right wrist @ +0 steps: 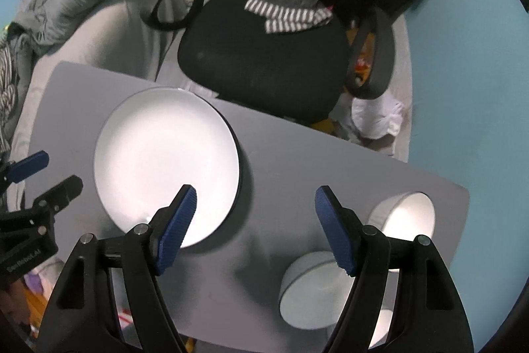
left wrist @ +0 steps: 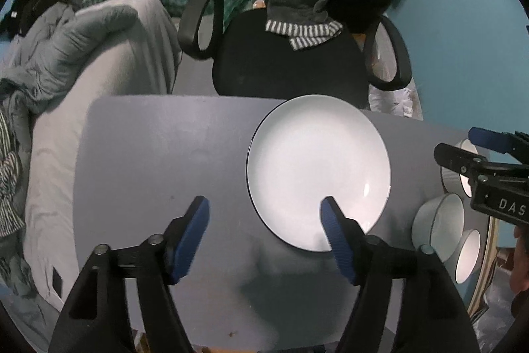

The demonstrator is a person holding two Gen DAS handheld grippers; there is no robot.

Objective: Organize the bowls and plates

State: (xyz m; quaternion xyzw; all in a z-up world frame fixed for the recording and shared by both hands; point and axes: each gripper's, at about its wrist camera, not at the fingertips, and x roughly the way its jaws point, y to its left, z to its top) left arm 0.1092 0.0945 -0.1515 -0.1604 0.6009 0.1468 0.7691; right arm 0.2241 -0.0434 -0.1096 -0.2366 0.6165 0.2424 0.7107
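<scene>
The big white plate (left wrist: 319, 174) lies flat on the grey table (left wrist: 148, 154). Three white bowls (right wrist: 317, 290) sit near the table's right end. The left gripper (left wrist: 264, 217) and the right gripper (right wrist: 254, 210) both hang above, jaws wide apart, holding nothing.

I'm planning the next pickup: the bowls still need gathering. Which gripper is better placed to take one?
Probably the right gripper: open, with the bowls just below its right finger. The left gripper, also open, hangs over the table beside the plate, farther from them.
</scene>
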